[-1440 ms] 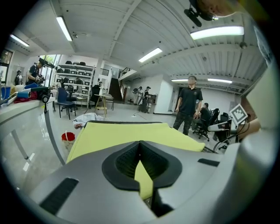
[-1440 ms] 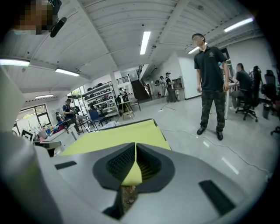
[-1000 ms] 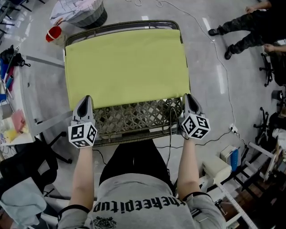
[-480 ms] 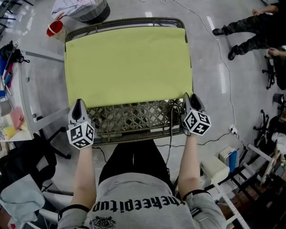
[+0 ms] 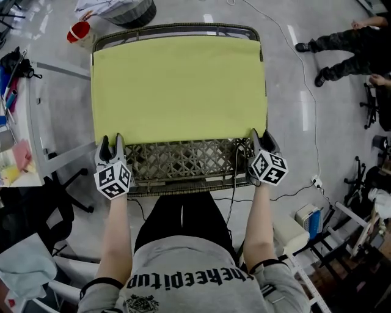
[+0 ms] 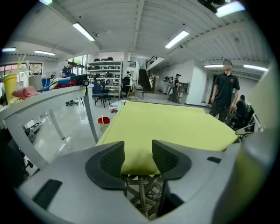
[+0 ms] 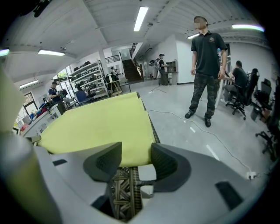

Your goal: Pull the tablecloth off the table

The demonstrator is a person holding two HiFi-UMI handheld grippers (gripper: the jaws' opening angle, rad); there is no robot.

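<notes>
A yellow-green tablecloth covers most of a woven lattice table, leaving its near strip bare. My left gripper is at the cloth's near left corner. Its jaws are opening, and the cloth's edge lies between the pads without being pressed. My right gripper sits at the near right corner, jaws also opening. There the cloth's corner lies in the gap, untouched by the pads. The left gripper and right gripper both look along the cloth.
A red bucket and a grey bin stand beyond the table's far left corner. A white desk runs along the left. A person stands at the right, and a cable trails over the floor.
The left gripper's jaws, shut earlier, now stand apart at the cloth's near left corner. The right gripper's jaws have widened. The cloth lies where it was.
</notes>
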